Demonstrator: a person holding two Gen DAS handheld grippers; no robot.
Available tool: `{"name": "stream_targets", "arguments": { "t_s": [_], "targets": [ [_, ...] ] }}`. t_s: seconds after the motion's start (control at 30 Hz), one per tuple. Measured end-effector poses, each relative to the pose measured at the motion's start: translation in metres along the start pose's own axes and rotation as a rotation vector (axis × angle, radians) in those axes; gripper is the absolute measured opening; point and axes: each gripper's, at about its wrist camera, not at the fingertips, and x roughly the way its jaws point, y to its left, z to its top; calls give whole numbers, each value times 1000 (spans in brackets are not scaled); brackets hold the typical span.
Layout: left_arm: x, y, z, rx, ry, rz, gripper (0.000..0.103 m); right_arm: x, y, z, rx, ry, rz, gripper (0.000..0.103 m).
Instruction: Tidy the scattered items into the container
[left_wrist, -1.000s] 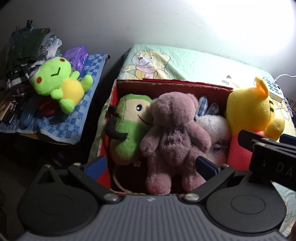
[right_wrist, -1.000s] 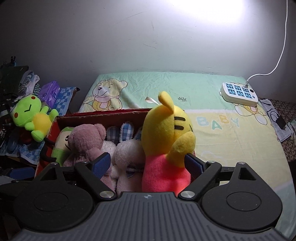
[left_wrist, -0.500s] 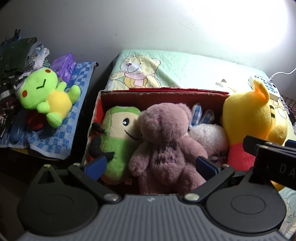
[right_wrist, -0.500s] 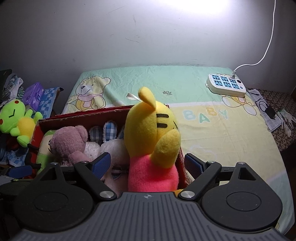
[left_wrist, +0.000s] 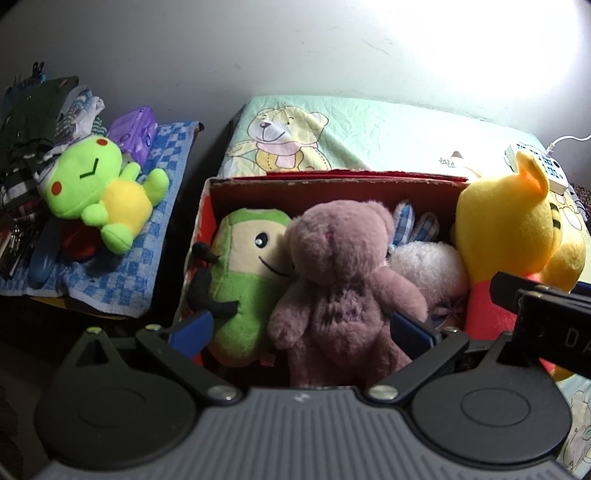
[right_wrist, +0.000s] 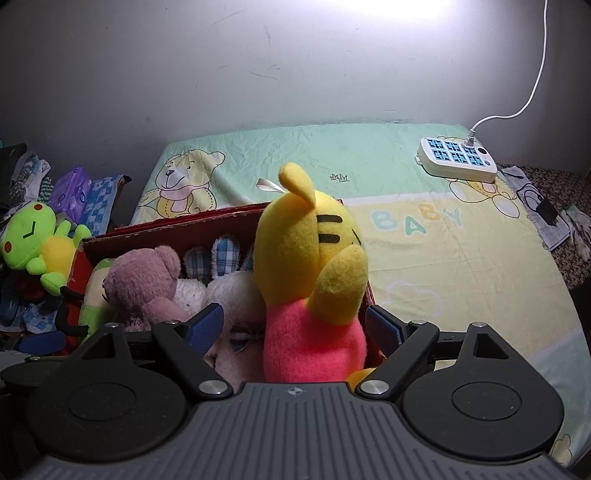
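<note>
Inside red box (right_wrist: 159, 230) | white plush (right_wrist: 236, 291) half-hidden | both hand-held grippers (left_wrist: 301, 328) (right_wrist: 295, 328) spread, empty

In the box (left_wrist: 424, 192) on the bed (right_wrist: 424, 258), the bear (left_wrist: 343, 288) sits centre, the tiger (right_wrist: 310, 280) at three o'clock, and the frog (left_wrist: 96, 195) outside at nine o'clock.
</note>
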Motion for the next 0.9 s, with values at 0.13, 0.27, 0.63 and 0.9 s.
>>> {"name": "stream_targets", "arguments": {
  "t_s": [0.13,0.27,0.63,0.9],
  "targets": [
    [2,-2,-1,7,13,16,102,1,-4,-3,24,11,17,85],
    [-1,-4,-3,20,9,40,102,1,-5,-5,36,27,36,84],
    [-6,-8,-9,44,-3,58,102,-1,-7,-10,51,27,49,84],
    [-8,-6,-10,51,3,64,102,-2,-2,-11,19,15,51,84]
  ]
}}
